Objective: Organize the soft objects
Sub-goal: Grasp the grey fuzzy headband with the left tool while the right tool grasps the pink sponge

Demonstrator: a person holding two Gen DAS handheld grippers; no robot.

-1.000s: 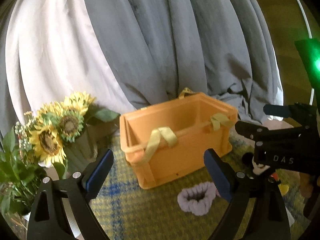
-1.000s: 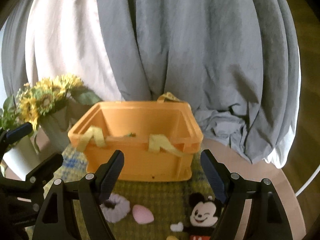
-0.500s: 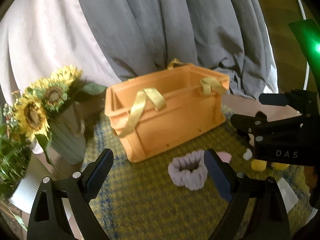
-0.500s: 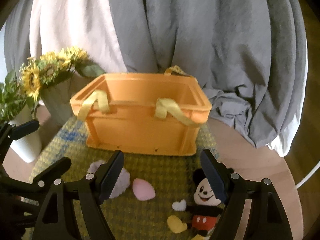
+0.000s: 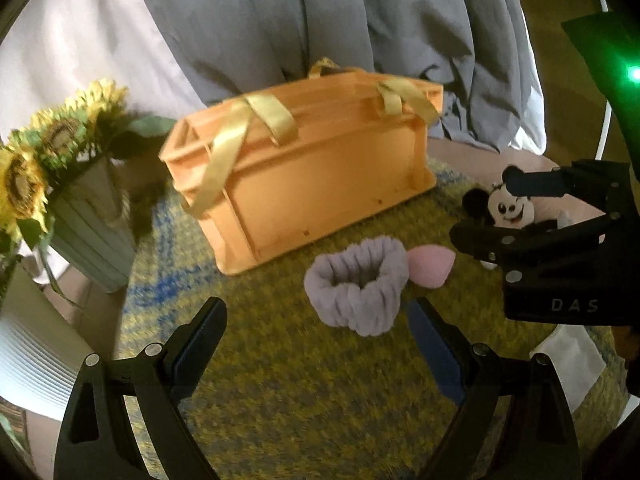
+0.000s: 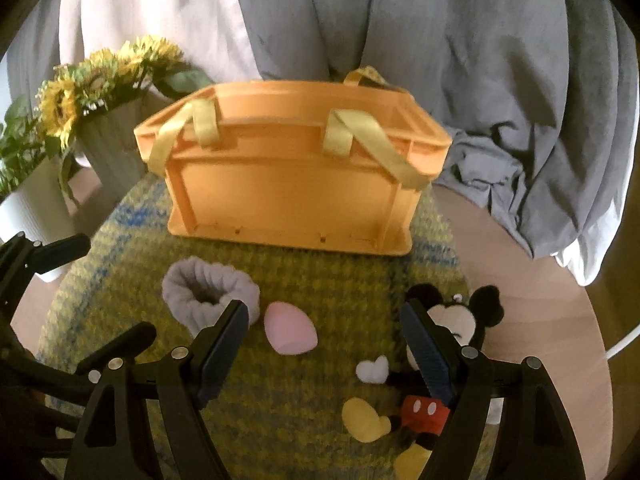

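An orange crate (image 5: 304,168) (image 6: 292,184) with yellow ribbon handles stands at the back of a yellow-green mat (image 5: 304,392). In front of it lie a lilac scrunchie (image 5: 358,284) (image 6: 208,288), a pink egg-shaped sponge (image 5: 550,266) (image 6: 290,332) and a Mickey Mouse plush (image 5: 508,208) (image 6: 448,320). My left gripper (image 5: 320,344) is open and empty, just short of the scrunchie. My right gripper (image 6: 326,340) is open and empty, above the mat between the sponge and the plush; its right finger covers part of the plush.
A ribbed pot of sunflowers (image 5: 60,168) (image 6: 108,120) stands left of the crate, with a white pot (image 6: 32,204) nearer. Grey and white cloth (image 6: 440,40) hangs behind. The round wooden table (image 6: 540,320) shows at the right.
Both grippers have tilted downward and come closer to the mat. The scrunchie, sponge and plush have come into fuller view. Both stay open.
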